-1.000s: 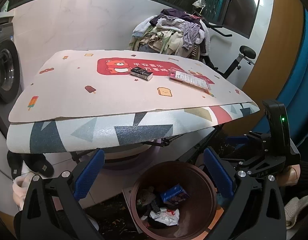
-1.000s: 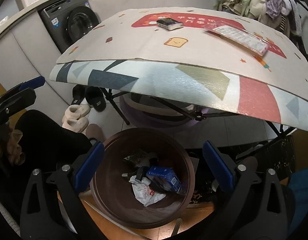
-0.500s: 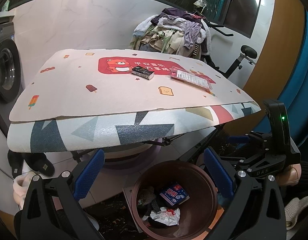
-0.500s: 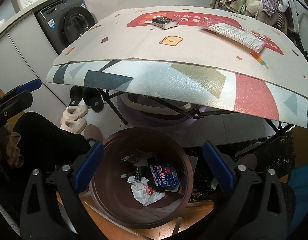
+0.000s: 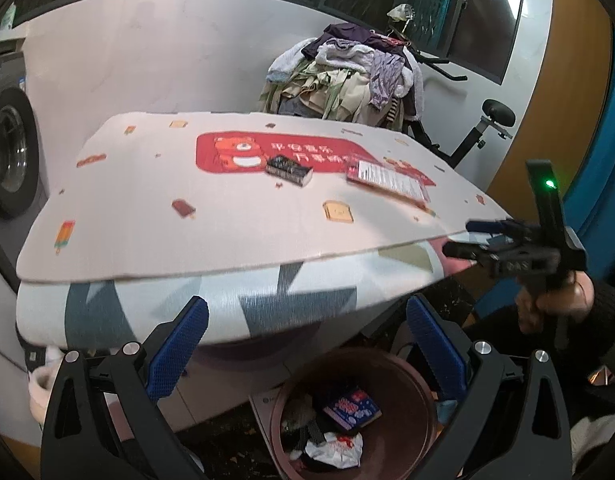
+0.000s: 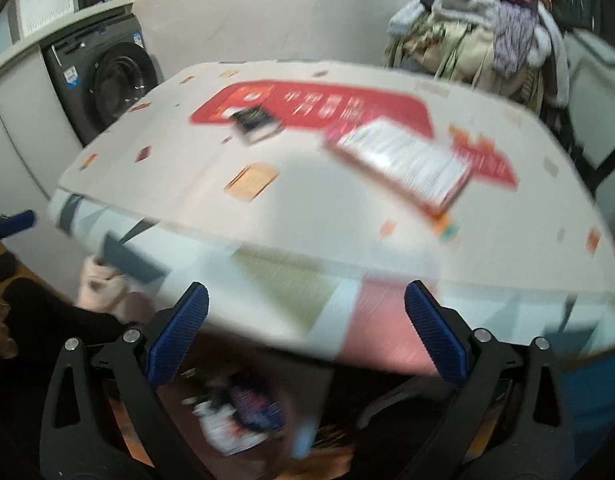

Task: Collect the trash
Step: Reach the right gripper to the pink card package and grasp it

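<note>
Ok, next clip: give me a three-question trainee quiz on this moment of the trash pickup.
1. True or false: the left tongs are shut on a piece of trash.
2. Which lies nearer the mat's red bear panel: A) the small dark box, or B) the flat red-edged packet?
3. Fill in: the blue carton lies inside the ______.

Key
1. False: both fingers stand wide apart with nothing between them; the right tongs likewise.
2. A: it overlaps the panel's lower edge.
3. Brown bin, below the table edge, with a crumpled white wrapper.
</note>
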